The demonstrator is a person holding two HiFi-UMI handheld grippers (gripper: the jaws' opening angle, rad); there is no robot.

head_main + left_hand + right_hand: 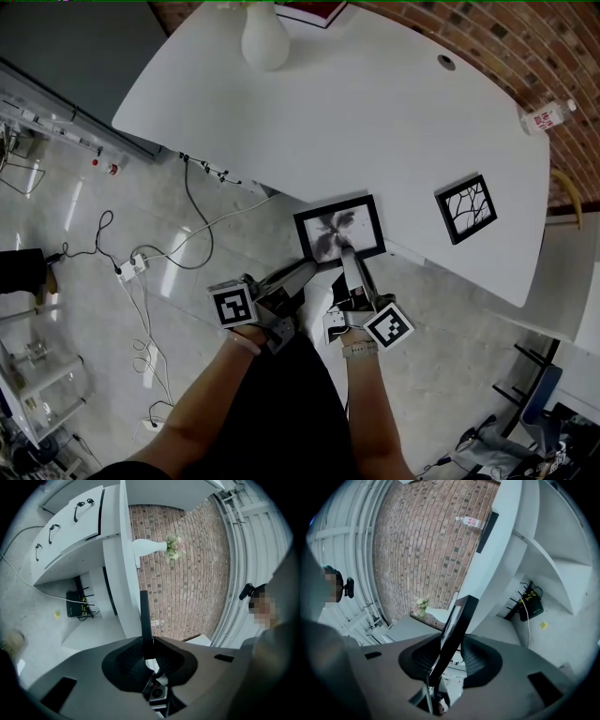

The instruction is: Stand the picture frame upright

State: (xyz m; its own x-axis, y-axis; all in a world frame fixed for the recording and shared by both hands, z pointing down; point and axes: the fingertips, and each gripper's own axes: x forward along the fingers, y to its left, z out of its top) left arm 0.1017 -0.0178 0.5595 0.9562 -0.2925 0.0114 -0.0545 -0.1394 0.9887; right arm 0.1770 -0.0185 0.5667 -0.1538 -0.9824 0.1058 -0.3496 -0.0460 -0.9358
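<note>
A black picture frame (339, 228) with a grey print lies face up at the near edge of the white table (375, 112), its near side sticking out past the edge. My left gripper (312, 266) reaches its lower left part. In the left gripper view the frame (145, 616) runs edge-on into the left gripper (147, 646), whose pads are shut on it. My right gripper (348, 251) is at the frame's lower middle. In the right gripper view the frame (457, 620) slants between the jaws of the right gripper (452, 651), with a small gap beside it.
A second black frame (466, 208) lies flat further right on the table. A white vase (264, 39) stands at the far side, a plastic bottle (547, 116) lies by the brick wall. Cables and a power strip (131, 269) lie on the floor to the left.
</note>
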